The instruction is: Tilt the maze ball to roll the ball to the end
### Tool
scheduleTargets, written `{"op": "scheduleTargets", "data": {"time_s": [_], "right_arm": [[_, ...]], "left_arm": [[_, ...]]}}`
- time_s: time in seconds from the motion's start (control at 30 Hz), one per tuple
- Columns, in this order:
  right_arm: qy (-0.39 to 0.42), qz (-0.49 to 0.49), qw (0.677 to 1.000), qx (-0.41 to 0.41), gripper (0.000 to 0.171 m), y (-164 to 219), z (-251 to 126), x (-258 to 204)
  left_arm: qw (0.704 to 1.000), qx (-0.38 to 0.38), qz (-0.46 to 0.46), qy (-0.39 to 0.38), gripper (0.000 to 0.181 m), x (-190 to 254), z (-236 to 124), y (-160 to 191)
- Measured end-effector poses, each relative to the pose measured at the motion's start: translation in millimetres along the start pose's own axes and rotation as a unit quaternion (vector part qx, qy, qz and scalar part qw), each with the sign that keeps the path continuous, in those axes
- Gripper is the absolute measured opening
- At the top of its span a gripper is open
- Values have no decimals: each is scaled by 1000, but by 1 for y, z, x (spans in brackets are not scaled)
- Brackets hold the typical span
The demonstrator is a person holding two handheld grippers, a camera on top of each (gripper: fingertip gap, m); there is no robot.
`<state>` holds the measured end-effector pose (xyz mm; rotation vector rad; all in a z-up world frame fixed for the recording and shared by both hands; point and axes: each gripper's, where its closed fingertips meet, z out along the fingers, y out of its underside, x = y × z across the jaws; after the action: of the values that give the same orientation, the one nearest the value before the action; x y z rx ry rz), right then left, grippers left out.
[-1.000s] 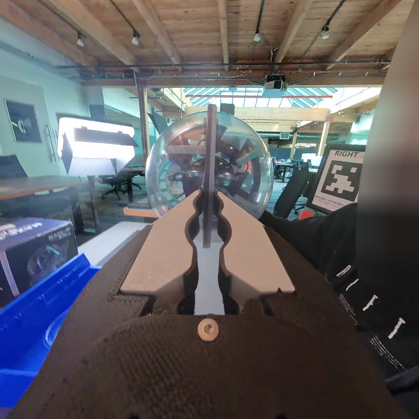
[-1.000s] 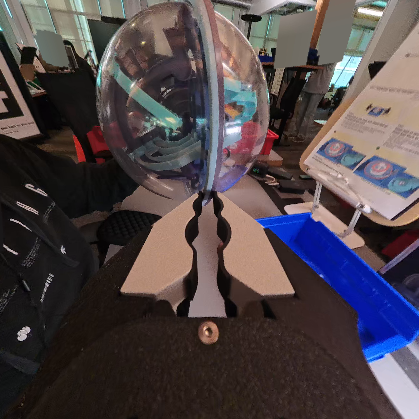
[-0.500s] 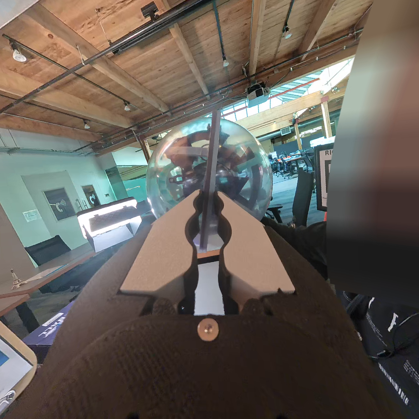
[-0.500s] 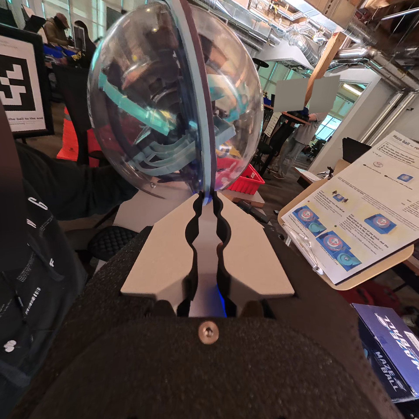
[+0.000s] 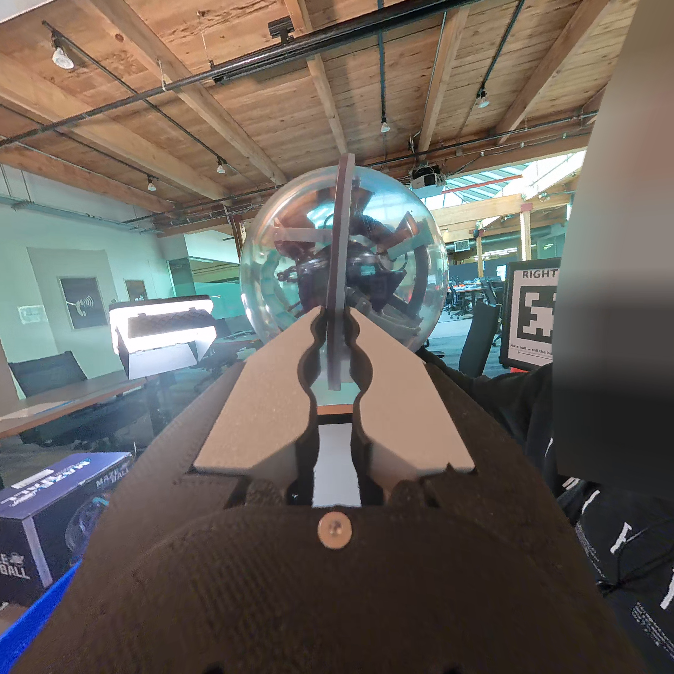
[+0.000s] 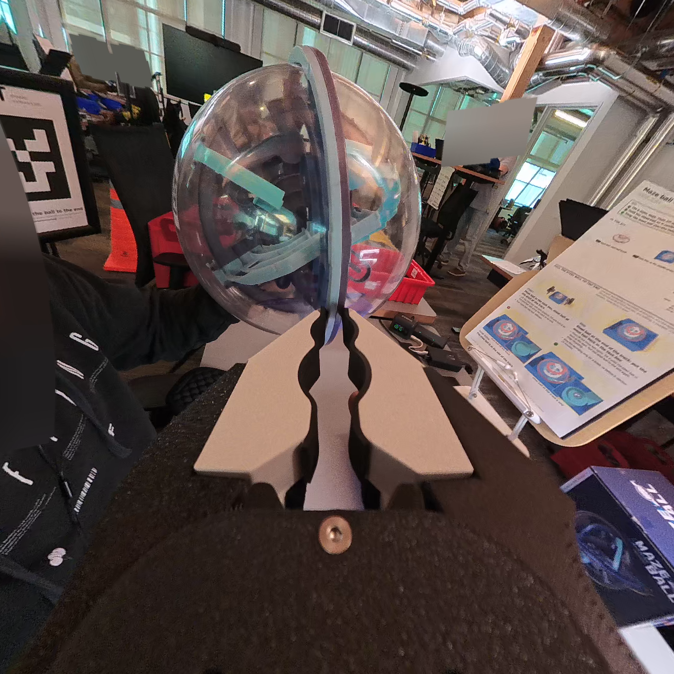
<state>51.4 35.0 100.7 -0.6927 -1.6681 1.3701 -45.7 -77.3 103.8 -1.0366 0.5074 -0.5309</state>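
Observation:
The maze ball (image 5: 386, 262) is a clear plastic sphere with teal, grey and dark tracks inside and a flat ring (image 5: 341, 233) around its middle. It is held in the air between both grippers. My left gripper (image 5: 337, 313) is shut on the ring's edge, which stands nearly upright between the fingers. My right gripper (image 6: 332, 313) is shut on the ring (image 6: 330, 204) at the opposite side of the maze ball (image 6: 255, 204). The small ball inside cannot be made out.
A dark blue product box (image 5: 51, 510) and a blue bin edge (image 5: 25, 612) lie at lower left. A tilted instruction sheet on a stand (image 6: 583, 321) and another box (image 6: 627, 539) are at right. A framed marker sign (image 5: 532, 313) and a person's black sleeve (image 6: 120, 321) are close by.
Both grippers tipped upward with the maze ball, then came partly back down. The ball's ring has rolled slightly, leaning right in the right wrist view. Both grips are unchanged.

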Motion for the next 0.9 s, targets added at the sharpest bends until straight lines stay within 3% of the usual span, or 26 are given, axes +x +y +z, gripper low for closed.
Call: {"op": "scheduleTargets", "data": {"time_s": [0.53, 0.9], "right_arm": [[-5, 44, 999, -9, 7, 33, 11, 11], [7, -31, 999, 6, 7, 20, 16, 12]], "left_arm": [[999, -6, -37, -16, 8, -16, -13, 24], [998, -6, 65, 23, 8, -8, -9, 2]]}}
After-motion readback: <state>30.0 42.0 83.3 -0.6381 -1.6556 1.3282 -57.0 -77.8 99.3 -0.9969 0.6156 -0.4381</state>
